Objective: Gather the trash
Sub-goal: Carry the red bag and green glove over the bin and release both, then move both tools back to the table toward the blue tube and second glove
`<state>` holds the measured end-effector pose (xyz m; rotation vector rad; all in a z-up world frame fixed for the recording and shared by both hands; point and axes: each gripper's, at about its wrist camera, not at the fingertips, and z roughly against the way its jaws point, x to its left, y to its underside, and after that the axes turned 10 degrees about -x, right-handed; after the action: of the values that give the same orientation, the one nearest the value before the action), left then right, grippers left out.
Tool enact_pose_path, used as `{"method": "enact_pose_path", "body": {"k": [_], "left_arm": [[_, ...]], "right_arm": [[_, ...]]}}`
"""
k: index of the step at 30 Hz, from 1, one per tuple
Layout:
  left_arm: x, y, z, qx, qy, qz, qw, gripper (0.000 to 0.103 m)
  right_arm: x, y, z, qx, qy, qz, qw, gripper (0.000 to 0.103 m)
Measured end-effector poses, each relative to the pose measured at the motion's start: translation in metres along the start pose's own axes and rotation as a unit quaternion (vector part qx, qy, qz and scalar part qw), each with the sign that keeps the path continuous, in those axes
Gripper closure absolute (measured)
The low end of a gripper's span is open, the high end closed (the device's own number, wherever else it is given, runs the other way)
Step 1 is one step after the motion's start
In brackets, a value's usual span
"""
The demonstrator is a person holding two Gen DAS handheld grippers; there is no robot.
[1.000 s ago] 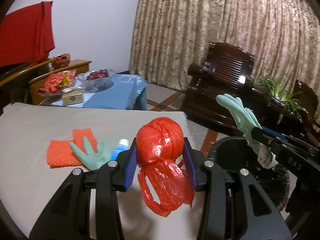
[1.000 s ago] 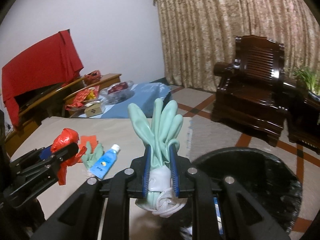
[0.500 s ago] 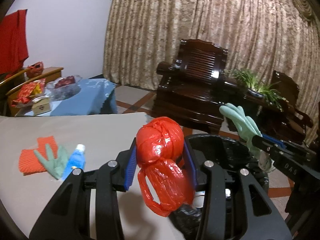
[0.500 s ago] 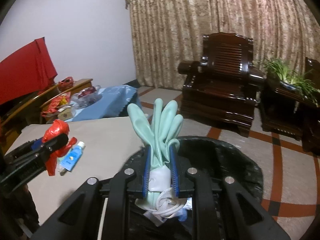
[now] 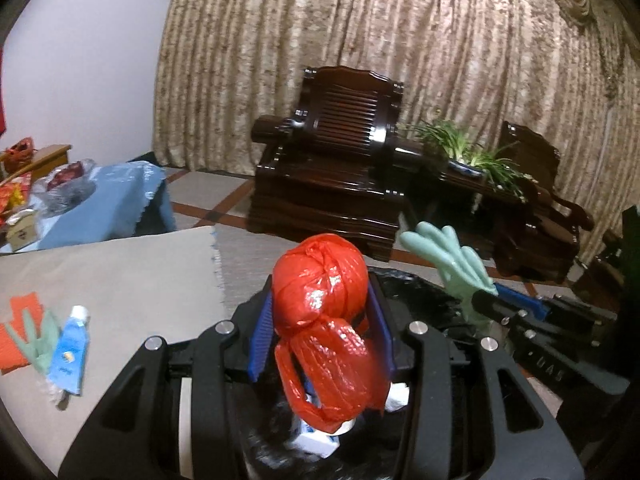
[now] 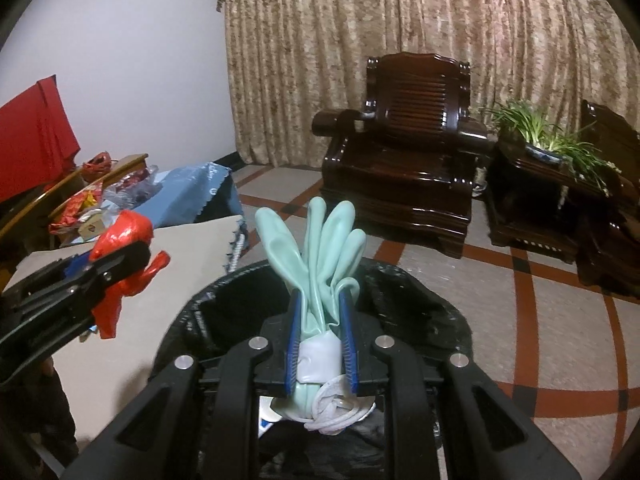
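Observation:
My left gripper (image 5: pixel 320 320) is shut on a knotted red plastic bag (image 5: pixel 322 312) and holds it over the near rim of a black-lined trash bin (image 5: pixel 420 296). My right gripper (image 6: pixel 320 320) is shut on a pale green rubber glove (image 6: pixel 320 248) with a white cord bundled at its cuff, above the bin's opening (image 6: pixel 240 312). The red bag (image 6: pixel 124 236) and left gripper (image 6: pixel 116 260) show at the left of the right wrist view. The glove (image 5: pixel 452 264) shows at the right of the left wrist view. White and blue trash lies inside the bin.
On the beige table (image 5: pixel 120 280) lie a second green glove (image 5: pixel 40 340), a blue tube (image 5: pixel 68 352) and an orange cloth (image 5: pixel 20 320). A dark wooden armchair (image 6: pixel 404 152), a plant stand (image 6: pixel 552 184) and a blue-covered side table (image 5: pixel 104 200) stand beyond.
Both grippers have swung right, from over the table to over the bin, each holding its item. The table items have slid to the left edge of the left wrist view.

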<state>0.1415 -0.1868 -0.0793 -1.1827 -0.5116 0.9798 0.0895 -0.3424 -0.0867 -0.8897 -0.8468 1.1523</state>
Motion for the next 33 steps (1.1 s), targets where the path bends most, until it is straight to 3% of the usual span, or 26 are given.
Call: {"method": "enact_pose_path", "body": {"k": [3,5,7,12,14,23,33], "left_arm": [[-0.007,0.000,-0.012,0.004,0.017,0.004,0.9998,0.052],[-0.007,0.001,-0.016,0.007,0.023,0.009,0.9997,0.036],[-0.005,0.002,-0.017,0.008,0.027,0.016,0.9995,0.033],[0.007,0.001,-0.011,0.006,0.012,0.025,0.9996,0.025],[0.014,-0.002,-0.005,0.000,0.002,0.029,0.9996,0.020],[0.057,-0.015,0.041,-0.029,-0.070,0.029,0.9967,0.010],[0.140,-0.007,0.105,-0.035,-0.192,0.038,0.9799,0.010]], "right_arm": [[-0.007,0.004,-0.006,0.007,0.010,0.006,1.000,0.073],[-0.011,0.007,-0.008,0.012,0.015,0.006,1.000,0.068],[-0.014,0.010,-0.010,0.017,0.017,0.005,1.000,0.061],[-0.016,0.011,-0.001,-0.003,0.028,0.004,1.000,0.016],[-0.015,0.008,0.004,-0.013,0.028,0.002,1.000,0.009],[0.012,-0.005,0.011,-0.030,-0.008,0.003,1.000,0.006],[0.083,-0.008,-0.003,-0.030,-0.075,0.025,0.996,0.006]]}}
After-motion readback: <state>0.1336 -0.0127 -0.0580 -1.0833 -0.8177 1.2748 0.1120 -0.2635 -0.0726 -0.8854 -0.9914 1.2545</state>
